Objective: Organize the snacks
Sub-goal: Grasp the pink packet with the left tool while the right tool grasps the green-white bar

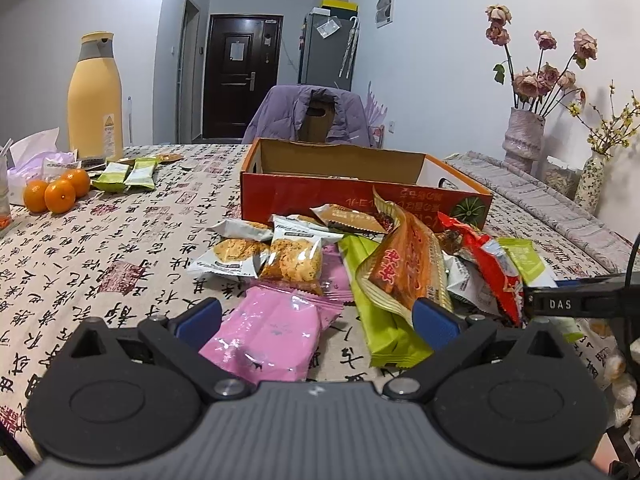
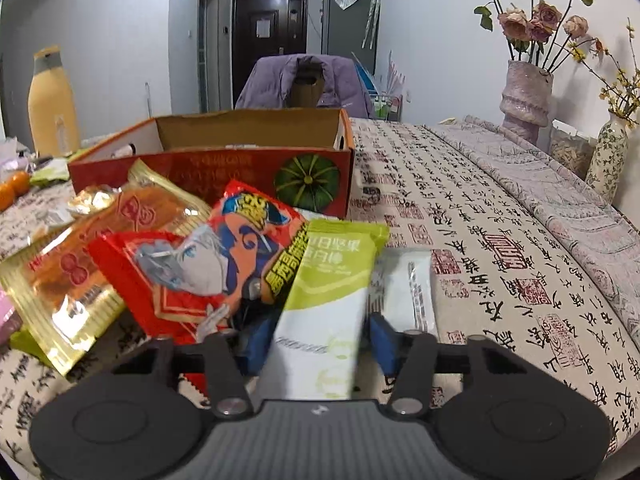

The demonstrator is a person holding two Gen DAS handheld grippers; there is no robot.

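home dining room, fridge (image 1: 328,46), front door (image 1: 240,76)

left gripper (image 1: 318,320) spread wide, right gripper (image 2: 316,340) parted

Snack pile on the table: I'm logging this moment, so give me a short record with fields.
left gripper: open, around the pink plastic snack packet
right gripper: open, either side of the green-and-white nut bar wrapper
box: red cardboard box, open-topped, behind the pile
pile: loose on the calligraphy-print tablecloth
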